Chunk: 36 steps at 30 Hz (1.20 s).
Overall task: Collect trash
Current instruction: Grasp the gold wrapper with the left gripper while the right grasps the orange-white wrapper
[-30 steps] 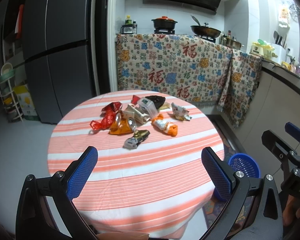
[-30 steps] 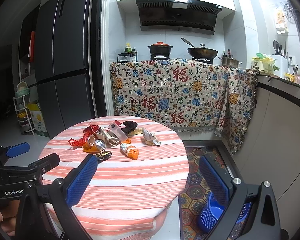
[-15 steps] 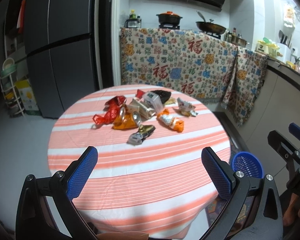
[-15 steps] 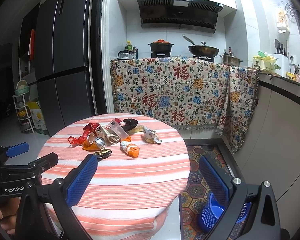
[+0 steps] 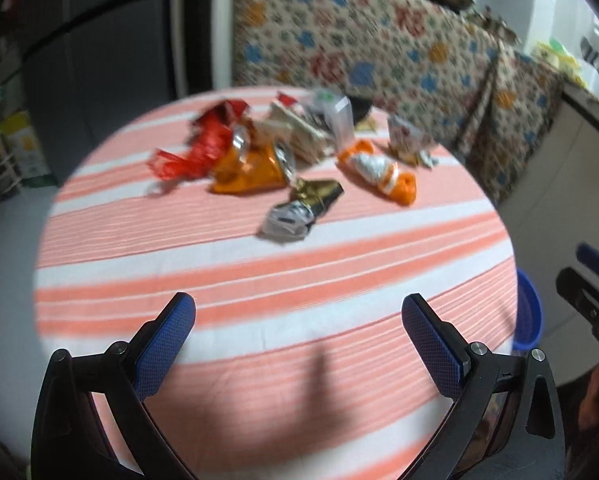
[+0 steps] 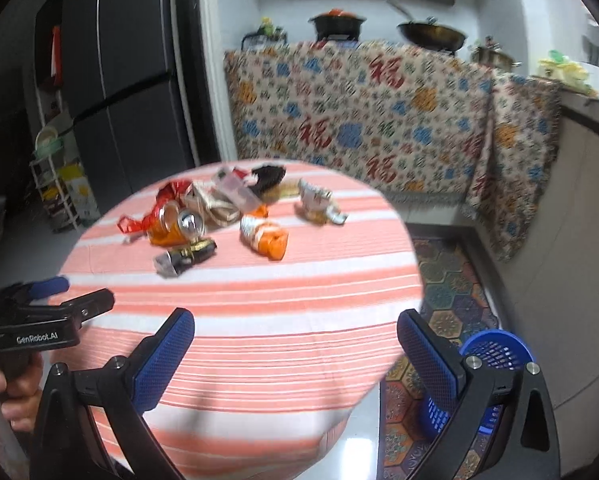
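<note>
We hold our left gripper (image 5: 298, 318) spread wide and empty above the near edge of the striped surface (image 5: 259, 280); the trash pile (image 5: 283, 160) lies well ahead on the far half, red wrapper (image 5: 203, 148) leftmost, then the orange packet (image 5: 247, 172), the foil wrapper (image 5: 299, 208) nearest us, the orange-and-white packet (image 5: 379, 170) further right; our right gripper (image 6: 295, 334) is equally spread and empty; the blue basket (image 6: 495, 350) stands on the floor, right of the surface; we judge it best to take the nearest foil wrapper first, coming in low and centred before closing.
</note>
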Available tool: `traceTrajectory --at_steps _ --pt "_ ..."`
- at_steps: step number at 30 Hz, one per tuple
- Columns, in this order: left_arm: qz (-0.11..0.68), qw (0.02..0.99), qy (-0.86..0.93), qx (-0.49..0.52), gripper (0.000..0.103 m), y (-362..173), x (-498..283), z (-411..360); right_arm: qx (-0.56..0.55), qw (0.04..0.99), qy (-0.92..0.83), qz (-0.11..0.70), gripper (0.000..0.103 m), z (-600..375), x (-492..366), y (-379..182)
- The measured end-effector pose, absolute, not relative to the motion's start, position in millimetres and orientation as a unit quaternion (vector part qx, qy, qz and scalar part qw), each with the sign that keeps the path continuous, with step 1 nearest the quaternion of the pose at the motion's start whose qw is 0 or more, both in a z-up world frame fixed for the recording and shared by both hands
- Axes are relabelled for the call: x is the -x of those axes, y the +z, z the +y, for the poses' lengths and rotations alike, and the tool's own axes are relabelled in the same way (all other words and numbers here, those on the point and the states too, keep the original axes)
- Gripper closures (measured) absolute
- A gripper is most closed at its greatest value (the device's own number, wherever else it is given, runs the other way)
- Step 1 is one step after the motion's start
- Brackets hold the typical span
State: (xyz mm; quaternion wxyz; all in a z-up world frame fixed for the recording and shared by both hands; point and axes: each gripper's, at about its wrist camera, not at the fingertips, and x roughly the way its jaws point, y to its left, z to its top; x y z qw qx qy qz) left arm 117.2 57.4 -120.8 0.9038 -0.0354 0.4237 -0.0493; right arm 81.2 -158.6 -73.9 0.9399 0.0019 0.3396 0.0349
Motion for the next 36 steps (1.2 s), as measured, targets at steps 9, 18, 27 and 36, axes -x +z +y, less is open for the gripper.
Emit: traceTrajectory --at_steps 9,18,27,36 --pt "0.475 0.875 -0.077 0.048 0.001 -170.9 -184.4 68.2 0.042 0.892 0.100 0.440 0.000 -146.5 -171.0 -139.6" --pt "0.461 0.885 -0.057 -0.034 0.000 -184.1 -216.8 63.3 0.095 0.860 0.156 0.477 0.000 -133.8 -235.4 -177.3" --pt "0.455 0.888 -0.064 -0.033 0.000 -183.2 -237.4 66.5 0.117 0.864 0.194 0.449 0.000 -116.4 -280.4 -179.3" --pt "0.451 0.887 -0.092 -0.028 0.000 -180.8 -245.5 61.6 0.121 0.862 0.208 0.446 0.000 -112.0 -316.0 -181.7"
